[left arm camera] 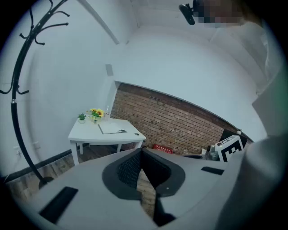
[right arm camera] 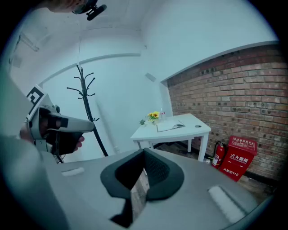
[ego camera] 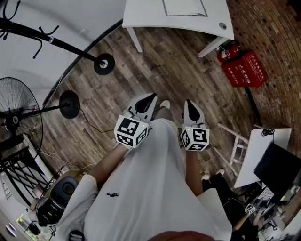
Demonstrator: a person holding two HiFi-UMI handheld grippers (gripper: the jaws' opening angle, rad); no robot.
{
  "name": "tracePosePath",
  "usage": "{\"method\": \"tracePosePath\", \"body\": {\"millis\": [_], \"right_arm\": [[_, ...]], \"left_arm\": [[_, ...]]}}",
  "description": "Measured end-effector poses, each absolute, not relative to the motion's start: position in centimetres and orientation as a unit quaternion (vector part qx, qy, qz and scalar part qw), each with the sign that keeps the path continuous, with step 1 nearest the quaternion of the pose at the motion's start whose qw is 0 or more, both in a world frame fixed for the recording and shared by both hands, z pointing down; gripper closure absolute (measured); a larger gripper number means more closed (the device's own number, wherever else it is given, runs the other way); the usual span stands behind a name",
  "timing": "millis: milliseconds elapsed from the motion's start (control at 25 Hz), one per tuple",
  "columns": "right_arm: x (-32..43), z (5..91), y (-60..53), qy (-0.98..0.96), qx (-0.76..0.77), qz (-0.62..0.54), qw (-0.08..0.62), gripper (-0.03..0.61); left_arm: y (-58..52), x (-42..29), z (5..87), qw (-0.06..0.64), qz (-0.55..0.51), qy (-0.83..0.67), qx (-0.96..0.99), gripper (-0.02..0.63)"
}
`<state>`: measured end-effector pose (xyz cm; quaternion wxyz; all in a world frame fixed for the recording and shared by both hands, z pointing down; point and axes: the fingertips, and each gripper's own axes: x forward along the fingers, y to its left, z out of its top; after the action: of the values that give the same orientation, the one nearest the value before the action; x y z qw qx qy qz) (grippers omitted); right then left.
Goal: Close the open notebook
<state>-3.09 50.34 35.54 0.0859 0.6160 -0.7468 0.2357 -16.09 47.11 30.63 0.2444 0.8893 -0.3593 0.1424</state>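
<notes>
L gripper (ego camera: pixel 146 99): white w/ black jaws, tips together, empty.
R gripper (ego camera: pixel 190 104): same, jaws together, empty.
Open white paper notebook (ego camera: pixel 184 7): flat on white wooden table (ego camera: pixel 146 15), well apart from both.

**Inspector:** Supporting surface?
**Assistant:** A white table (ego camera: pixel 141 19) at twelve o'clock in the head view, standing on the plank floor (ego camera: pixel 164 70).
**Inspector:** What lies on it?
**Assistant:** One open notebook (ego camera: pixel 184 7), lying flat. A small round disc (ego camera: pixel 223 26) sits at its four o'clock, apart from it. In the left gripper view, yellow flowers (left arm camera: pixel 95 113) and a small green plant (left arm camera: pixel 82 117) stand at the notebook's ten o'clock.
</notes>
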Motion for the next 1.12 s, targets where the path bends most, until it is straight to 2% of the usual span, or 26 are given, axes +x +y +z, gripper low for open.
{"method": "tracePosePath", "body": {"millis": [600,1120], "right_arm": [[-2.7,30.7,44.5,-0.782,0.598,0.165,0.063,0.566],[0.9,27.6,38.6,-0.802,0.585,0.109,0.049,0.566]], "left_arm": [[41.6,-15.3,28.8,0.212,0.108,-0.400,0.885,0.604],[37.7,-10.2,27.3,0.185,0.110,-0.376,0.901,0.604]]}}
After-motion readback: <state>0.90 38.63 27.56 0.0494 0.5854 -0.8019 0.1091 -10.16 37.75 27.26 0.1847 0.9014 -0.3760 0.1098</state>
